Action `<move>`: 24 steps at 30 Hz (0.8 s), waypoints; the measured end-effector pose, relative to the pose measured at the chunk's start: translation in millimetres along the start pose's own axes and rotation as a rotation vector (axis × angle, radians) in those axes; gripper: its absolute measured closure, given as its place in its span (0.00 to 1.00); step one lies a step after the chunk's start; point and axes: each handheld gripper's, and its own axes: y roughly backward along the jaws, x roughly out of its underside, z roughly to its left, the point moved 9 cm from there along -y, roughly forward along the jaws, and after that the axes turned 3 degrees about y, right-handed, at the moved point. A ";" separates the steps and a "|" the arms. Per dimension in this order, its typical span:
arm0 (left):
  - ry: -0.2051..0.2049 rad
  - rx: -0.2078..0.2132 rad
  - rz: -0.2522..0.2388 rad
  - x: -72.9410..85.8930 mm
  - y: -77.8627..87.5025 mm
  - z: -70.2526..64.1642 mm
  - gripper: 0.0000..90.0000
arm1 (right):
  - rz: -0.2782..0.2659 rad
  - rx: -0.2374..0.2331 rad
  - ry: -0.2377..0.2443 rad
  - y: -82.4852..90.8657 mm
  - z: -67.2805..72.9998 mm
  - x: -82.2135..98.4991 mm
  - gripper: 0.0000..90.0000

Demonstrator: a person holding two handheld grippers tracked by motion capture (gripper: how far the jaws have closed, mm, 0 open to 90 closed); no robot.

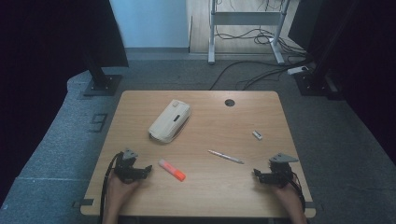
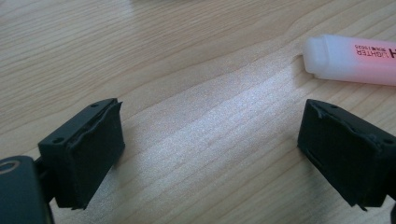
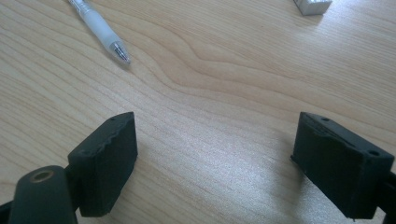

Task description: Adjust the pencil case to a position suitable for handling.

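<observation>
On the wooden table (image 1: 210,196), my left gripper (image 1: 145,171) rests near the front left, held by a hand. Its jaws are open with only bare wood between them (image 2: 210,149). A pink-and-orange highlighter (image 1: 172,170) lies just to its right; its pale capped end (image 2: 350,58) sits beyond the right jaw, not touching it. My right gripper (image 1: 258,175) rests near the front right, open and empty (image 3: 215,158). A white pen (image 1: 225,157) lies ahead and to its left, its tip (image 3: 119,50) pointing towards the jaws.
A cream pencil case (image 1: 169,121) lies at the table's back left of centre. A small white block (image 1: 257,135) sits at the right, its corner (image 3: 313,5) at the top of the right gripper view. A dark cable hole (image 1: 229,102) marks the back edge. Black stands flank the table.
</observation>
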 end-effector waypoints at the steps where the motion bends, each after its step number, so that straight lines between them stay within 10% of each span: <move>1: 0.000 0.000 0.000 0.0 0.0 0.0 0.07 | 0.000 0.000 0.000 0.0 0.0 0.0 0.15; 24: -0.008 0.048 0.016 -2.4 3.0 -3.2 0.14 | 0.000 0.000 0.000 0.0 0.0 0.0 0.15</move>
